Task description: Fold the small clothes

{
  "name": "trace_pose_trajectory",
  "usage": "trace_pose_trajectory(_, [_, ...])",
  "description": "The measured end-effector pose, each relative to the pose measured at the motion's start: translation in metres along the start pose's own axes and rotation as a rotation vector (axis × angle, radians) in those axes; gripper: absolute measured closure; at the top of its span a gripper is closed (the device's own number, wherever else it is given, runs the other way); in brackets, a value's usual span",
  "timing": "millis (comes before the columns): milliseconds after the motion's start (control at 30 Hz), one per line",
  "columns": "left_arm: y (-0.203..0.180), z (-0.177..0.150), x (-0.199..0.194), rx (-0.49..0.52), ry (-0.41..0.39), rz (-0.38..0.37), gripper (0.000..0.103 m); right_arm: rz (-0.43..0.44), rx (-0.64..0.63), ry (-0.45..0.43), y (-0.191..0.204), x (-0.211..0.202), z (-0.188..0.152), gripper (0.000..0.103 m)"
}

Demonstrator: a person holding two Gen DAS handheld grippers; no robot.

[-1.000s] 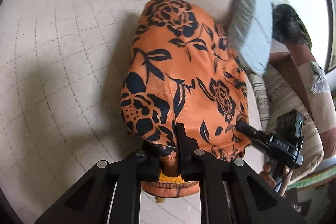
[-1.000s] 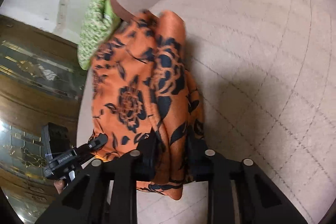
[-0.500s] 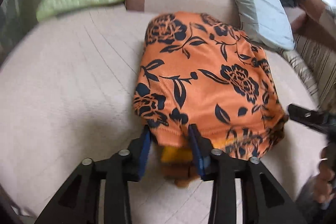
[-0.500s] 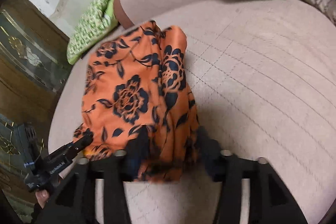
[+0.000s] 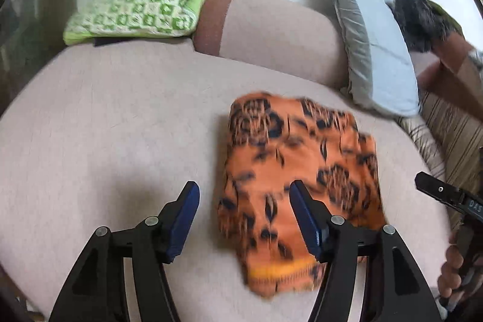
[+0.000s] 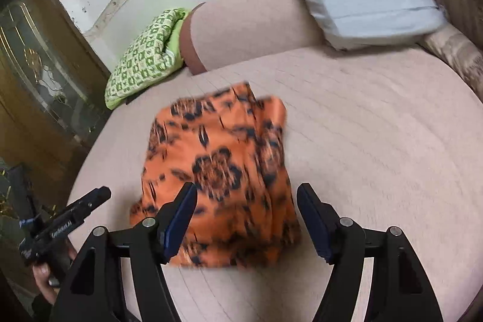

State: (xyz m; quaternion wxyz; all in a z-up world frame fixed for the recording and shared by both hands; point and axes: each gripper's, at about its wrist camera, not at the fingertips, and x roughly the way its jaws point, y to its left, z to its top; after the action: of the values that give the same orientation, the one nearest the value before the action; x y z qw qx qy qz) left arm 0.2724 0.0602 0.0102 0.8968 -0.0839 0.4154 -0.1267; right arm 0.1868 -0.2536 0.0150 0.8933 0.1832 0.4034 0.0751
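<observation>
Two tools are in view and neither has hold of anything. Your left tool (image 5: pixel 244 201) stands with its jaws spread wide and empty; the orange floral garment (image 5: pixel 299 186) lies folded on the bed (image 5: pixel 105 125), just ahead of it and offset toward its right finger, which overlaps the cloth's near edge in the left wrist view. Whether that finger touches the fabric cannot be told, as the cloth is blurred. Your right tool (image 6: pixel 246 207) is likewise spread wide and empty, with the garment (image 6: pixel 217 168) ahead of it and offset toward its left finger.

The garment sits as a compact, roughly square packet between the two tools. In my judgement both are held open and back from it because a fold has been laid down and the cloth left to settle under its own weight.

A green patterned pillow (image 5: pixel 135 11), a pinkish bolster (image 5: pixel 271 35) and a grey pillow (image 5: pixel 377 50) lie at the head of the bed, well apart from the work.
</observation>
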Motion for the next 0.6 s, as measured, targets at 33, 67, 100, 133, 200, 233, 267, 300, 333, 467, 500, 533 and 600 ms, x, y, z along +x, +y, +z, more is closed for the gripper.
trace_pose_trajectory(33, [0.002, 0.009, 0.011, -0.013, 0.013, -0.021, 0.041, 0.013, 0.0, 0.018, 0.0, 0.008, 0.012, 0.031])
trace_pose_trajectory(67, [0.005, 0.02, 0.025, -0.025, 0.028, -0.049, 0.04, 0.026, 0.007, 0.04, -0.003, 0.02, 0.027, 0.03])
trace_pose_trajectory(100, [0.009, 0.032, 0.04, -0.036, 0.045, -0.072, 0.04, 0.037, 0.013, 0.056, -0.006, 0.033, 0.037, 0.03])
trace_pose_trajectory(133, [0.013, 0.041, 0.054, -0.044, 0.062, -0.078, 0.04, 0.048, 0.019, 0.072, -0.011, 0.046, 0.049, 0.031])
trace_pose_trajectory(200, [0.02, 0.059, 0.09, -0.064, 0.113, -0.089, 0.04, 0.072, 0.031, 0.109, -0.021, 0.071, 0.065, 0.031])
trace_pose_trajectory(233, [0.024, 0.065, 0.103, -0.075, 0.137, -0.106, 0.04, 0.087, 0.035, 0.135, -0.025, 0.09, 0.072, 0.03])
trace_pose_trajectory(267, [0.028, 0.07, 0.12, -0.098, 0.169, -0.134, 0.04, 0.095, 0.032, 0.152, -0.028, 0.103, 0.077, 0.03])
trace_pose_trajectory(300, [0.033, 0.074, 0.136, -0.126, 0.202, -0.188, 0.04, 0.102, 0.024, 0.171, -0.029, 0.119, 0.081, 0.03])
trace_pose_trajectory(333, [0.036, 0.076, 0.147, -0.145, 0.22, -0.238, 0.04, 0.109, 0.025, 0.183, -0.03, 0.129, 0.082, 0.03])
trace_pose_trajectory(467, [0.058, 0.073, 0.174, -0.269, 0.263, -0.344, 0.039, 0.167, 0.084, 0.235, -0.045, 0.168, 0.074, 0.031])
trace_pose_trajectory(500, [0.06, 0.072, 0.177, -0.284, 0.273, -0.348, 0.04, 0.187, 0.103, 0.224, -0.051, 0.171, 0.069, 0.032])
trace_pose_trajectory(533, [0.06, 0.072, 0.18, -0.288, 0.279, -0.348, 0.041, 0.202, 0.121, 0.228, -0.054, 0.174, 0.067, 0.035])
trace_pose_trajectory(600, [0.056, 0.072, 0.183, -0.287, 0.287, -0.322, 0.049, 0.259, 0.149, 0.255, -0.058, 0.181, 0.067, 0.059])
